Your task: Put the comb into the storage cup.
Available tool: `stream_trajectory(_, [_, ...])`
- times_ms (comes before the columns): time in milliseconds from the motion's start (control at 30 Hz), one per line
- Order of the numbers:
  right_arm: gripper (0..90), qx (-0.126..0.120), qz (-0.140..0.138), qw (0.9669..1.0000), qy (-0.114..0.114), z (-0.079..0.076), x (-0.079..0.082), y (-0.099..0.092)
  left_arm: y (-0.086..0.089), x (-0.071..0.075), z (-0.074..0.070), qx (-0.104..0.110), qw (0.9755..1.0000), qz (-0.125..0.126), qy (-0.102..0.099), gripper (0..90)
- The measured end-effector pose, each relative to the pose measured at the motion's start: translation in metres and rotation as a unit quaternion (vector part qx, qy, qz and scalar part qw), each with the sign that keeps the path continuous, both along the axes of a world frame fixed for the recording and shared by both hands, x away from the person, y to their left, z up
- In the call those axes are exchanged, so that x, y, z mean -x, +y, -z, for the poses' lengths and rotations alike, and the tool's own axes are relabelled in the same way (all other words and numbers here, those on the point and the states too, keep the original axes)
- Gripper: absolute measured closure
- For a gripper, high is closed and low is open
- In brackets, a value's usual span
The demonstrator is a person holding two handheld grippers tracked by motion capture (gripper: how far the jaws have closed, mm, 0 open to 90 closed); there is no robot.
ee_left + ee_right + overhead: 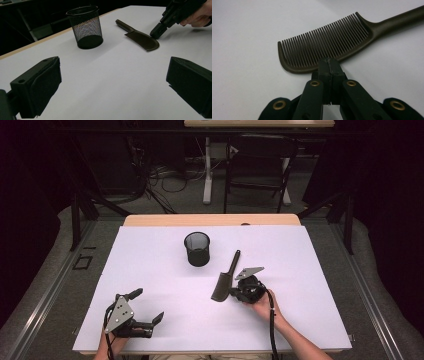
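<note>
Each black tool [148, 308] [231, 292] has brass-ringed screws, a grey triangular plate and a trailing black cable.

Can't tell from the right gripper view whether the right gripper [329, 65] actually touches the comb [322, 48] or just sits at its spine; jaws pressed together, tips covering a bit of the spine. Comb handle cut off by the right edge there. From the high view, right gripper [233, 292] mostly buried under its grey plate and the hand [262, 306], tips too small to read. Left hand [112, 342] chopped by the bottom edge, same for both forearms. In the left gripper view, left gripper [113, 82] jaws clipped at the bottom corners. Inside of the mesh cup [197, 248] too dark to make out.
</note>
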State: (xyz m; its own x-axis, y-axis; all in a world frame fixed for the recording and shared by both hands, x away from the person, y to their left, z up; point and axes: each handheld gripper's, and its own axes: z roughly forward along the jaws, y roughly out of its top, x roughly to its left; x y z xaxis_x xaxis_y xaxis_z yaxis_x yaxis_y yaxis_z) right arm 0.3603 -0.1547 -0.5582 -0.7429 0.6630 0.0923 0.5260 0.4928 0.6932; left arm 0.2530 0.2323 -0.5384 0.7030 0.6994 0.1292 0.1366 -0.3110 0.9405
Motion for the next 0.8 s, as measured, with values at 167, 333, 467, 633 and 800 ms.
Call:
stream_trajectory(167, [90.0, -0.002, -0.001, 1.0000, -0.001, 0.000, 0.000, 0.001, 0.000, 0.000, 0.000, 0.000, 1.0000, 0.000, 0.000, 0.0])
stream_trajectory(333, [90.0, -0.005, -0.005, 1.0000, -0.004, 0.001, -0.002, 0.003, 0.000, 0.000, 0.000, 0.001, 1.0000, 0.000, 0.000, 0.0])
stream_trajectory(467, [90.0, -0.002, -0.007, 0.9999, -0.007, 0.001, -0.002, 0.006, 0.000, 0.000, 0.000, 0.001, 1.0000, 0.000, 0.000, 0.0])
stream_trajectory(633, [90.0, -0.004, -0.014, 0.9998, -0.011, 0.002, -0.005, 0.010, 0.000, 0.000, 0.000, 0.000, 1.0000, 0.000, 0.000, 0.0])
stream_trajectory(800, [90.0, -0.005, -0.016, 0.9998, -0.014, 0.002, -0.007, 0.014, 0.000, 0.000, 0.000, 0.002, 1.0000, 0.001, 0.000, 0.0])
